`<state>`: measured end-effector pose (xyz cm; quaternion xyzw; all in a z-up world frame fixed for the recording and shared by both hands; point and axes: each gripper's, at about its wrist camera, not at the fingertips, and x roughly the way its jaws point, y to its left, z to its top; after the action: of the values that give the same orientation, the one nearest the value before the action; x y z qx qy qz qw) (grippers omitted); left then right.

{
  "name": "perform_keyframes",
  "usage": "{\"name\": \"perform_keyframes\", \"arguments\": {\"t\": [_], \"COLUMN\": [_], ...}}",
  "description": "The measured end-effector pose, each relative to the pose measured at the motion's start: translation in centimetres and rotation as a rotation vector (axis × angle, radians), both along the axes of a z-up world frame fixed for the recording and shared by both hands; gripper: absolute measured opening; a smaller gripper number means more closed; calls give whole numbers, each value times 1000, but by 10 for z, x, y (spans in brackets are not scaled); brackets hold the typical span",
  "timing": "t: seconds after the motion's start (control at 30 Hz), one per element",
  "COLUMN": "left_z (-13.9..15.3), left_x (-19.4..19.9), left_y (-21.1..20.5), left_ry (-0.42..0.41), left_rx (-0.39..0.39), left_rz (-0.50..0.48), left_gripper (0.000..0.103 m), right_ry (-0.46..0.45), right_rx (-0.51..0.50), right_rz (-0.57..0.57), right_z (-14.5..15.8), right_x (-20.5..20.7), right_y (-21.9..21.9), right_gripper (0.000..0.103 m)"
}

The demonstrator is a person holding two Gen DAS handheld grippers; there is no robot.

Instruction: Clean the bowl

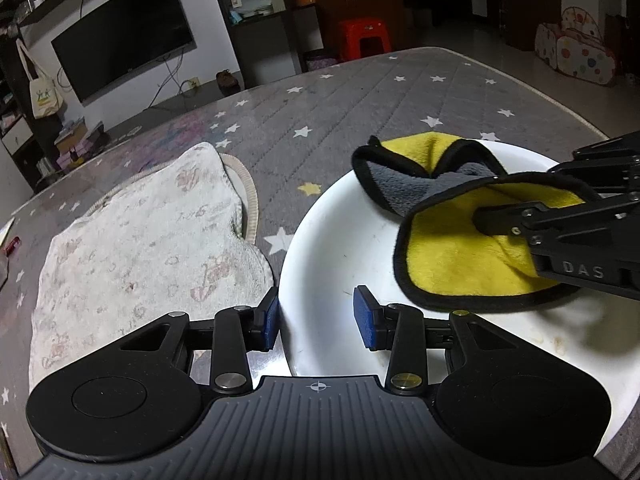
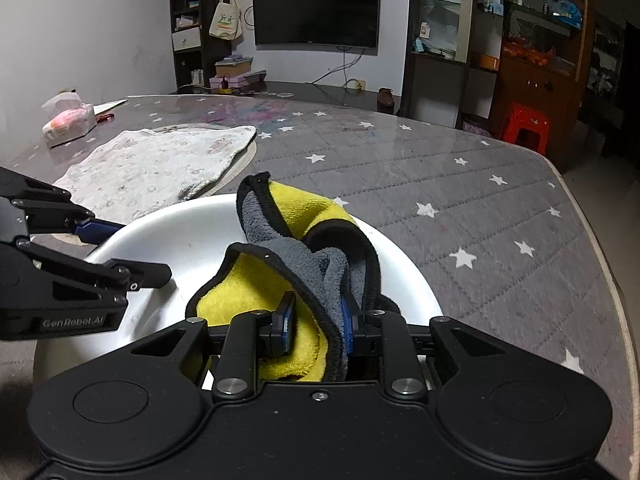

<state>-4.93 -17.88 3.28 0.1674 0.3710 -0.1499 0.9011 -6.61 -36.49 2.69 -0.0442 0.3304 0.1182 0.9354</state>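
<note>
A white bowl (image 1: 340,248) sits on the grey star-patterned table; it also shows in the right wrist view (image 2: 192,236). My left gripper (image 1: 316,318) is open, its fingers straddling the bowl's left rim, one pad (image 1: 271,316) outside and one inside. My right gripper (image 2: 318,322) is shut on a yellow and grey cloth (image 2: 280,280) and holds it inside the bowl. In the left wrist view the cloth (image 1: 452,256) lies over the bowl's far side, with the right gripper (image 1: 504,220) coming in from the right.
A pale patterned towel (image 1: 148,248) lies on a round mat left of the bowl. A tissue pack (image 2: 68,120) sits at the table's far left. The table edge (image 2: 592,236) runs along the right. A red stool (image 2: 524,126) stands beyond.
</note>
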Motion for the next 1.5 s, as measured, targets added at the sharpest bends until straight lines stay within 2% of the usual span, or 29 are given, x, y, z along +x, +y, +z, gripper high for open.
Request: {"name": "perform_keyframes", "arguments": {"t": [0.23, 0.57, 0.87, 1.07, 1.5], "left_z": [3, 3, 2, 2, 2], "left_x": [-12, -34, -47, -51, -39], "left_y": [5, 10, 10, 12, 14], "left_ry": [30, 78, 76, 70, 41], "left_rx": [-23, -77, -90, -105, -84], "left_rz": [28, 63, 69, 68, 63], "left_gripper": [40, 42, 43, 39, 34], "right_ry": [3, 20, 40, 53, 22], "right_rx": [4, -12, -4, -8, -12], "right_rz": [13, 9, 30, 73, 15], "right_z": [0, 3, 6, 8, 3], "right_x": [4, -17, -45, -59, -43], "right_y": [-3, -7, -3, 5, -5], "right_gripper": [24, 24, 24, 24, 24]}}
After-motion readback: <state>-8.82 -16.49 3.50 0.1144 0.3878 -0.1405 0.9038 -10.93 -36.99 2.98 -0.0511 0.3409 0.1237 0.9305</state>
